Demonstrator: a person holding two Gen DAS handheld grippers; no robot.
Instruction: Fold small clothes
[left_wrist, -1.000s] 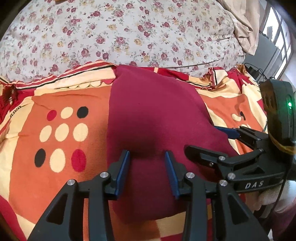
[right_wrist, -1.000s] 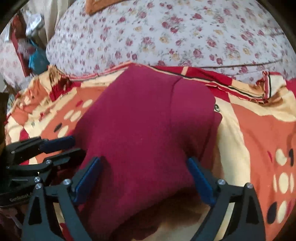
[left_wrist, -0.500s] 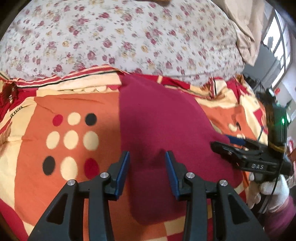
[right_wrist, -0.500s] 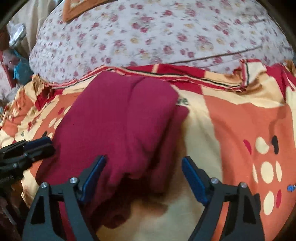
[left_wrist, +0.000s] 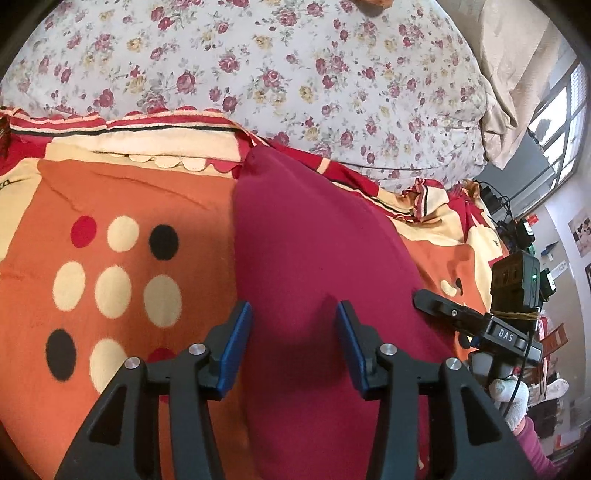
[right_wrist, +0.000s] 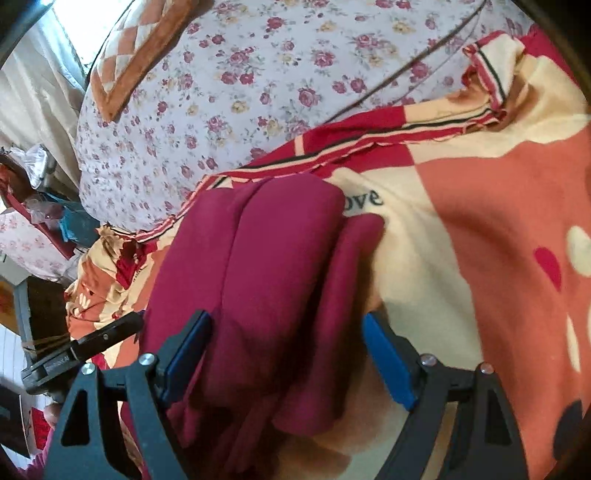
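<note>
A dark red garment lies folded lengthwise on the patterned blanket. My left gripper is over its near left part. Its jaws are opening, the cloth lies flat between the blue pads, and neither pad presses on it. In the right wrist view the garment shows doubled layers with a narrower flap along its right side. My right gripper stands wide open astride the near end, its pads clear of the cloth. Each gripper also shows in the other's view: the right gripper and the left gripper.
A large floral bedding roll lies along the far edge of the blanket. A window and cables are at the far right, and room clutter lies past the bed's left side. A gloved hand holds the right gripper.
The left jaws have spread wider over the cloth. Both grippers have drawn apart sideways, and the right gripper sits farther right in the left view. The right view has rolled, tilting the scene.
</note>
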